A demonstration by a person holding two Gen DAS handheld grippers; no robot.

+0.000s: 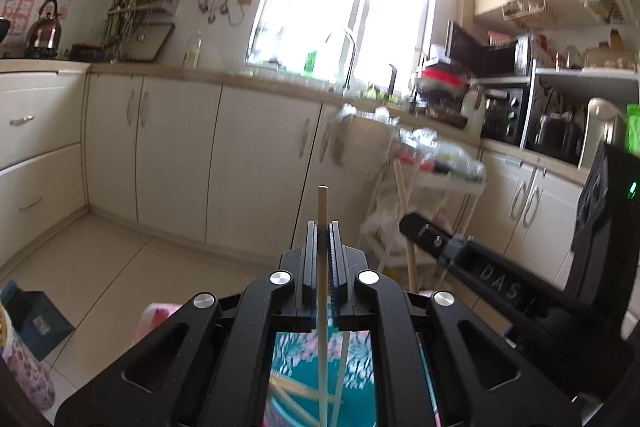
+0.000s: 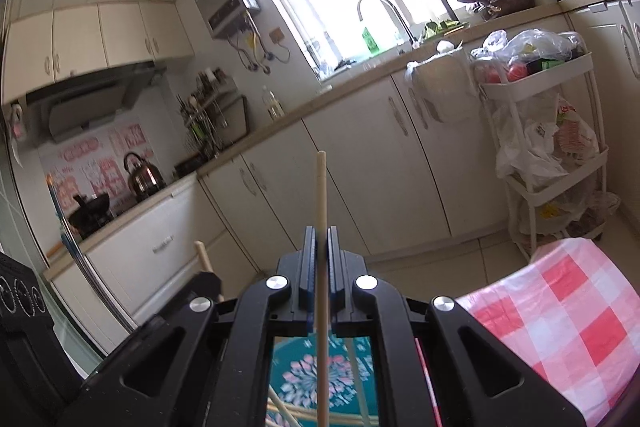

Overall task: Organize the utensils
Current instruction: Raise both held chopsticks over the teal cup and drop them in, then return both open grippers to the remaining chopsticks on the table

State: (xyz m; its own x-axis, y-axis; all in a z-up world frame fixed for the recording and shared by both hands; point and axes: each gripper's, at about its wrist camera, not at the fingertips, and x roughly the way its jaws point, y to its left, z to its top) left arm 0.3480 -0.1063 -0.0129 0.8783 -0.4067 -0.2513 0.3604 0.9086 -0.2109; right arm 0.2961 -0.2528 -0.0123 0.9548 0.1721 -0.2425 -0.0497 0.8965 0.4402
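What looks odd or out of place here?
Each gripper, left and right, pinches one pale wooden chopstick upright in mid-air, while more chopsticks lie crisscrossed on the teal floral surface below.

You have one pale wooden chopstick [image 1: 322,211] pinched between the fingers of your left gripper [image 1: 322,227], standing upright with its blunt top well above the fingertips; a second chopstick [image 2: 321,187] of the same pale wood stands the same way in your right gripper [image 2: 321,231]; more loose chopsticks [image 2: 292,411] lie crossed at angles below, on a teal surface with a pink flower pattern [image 2: 304,379].
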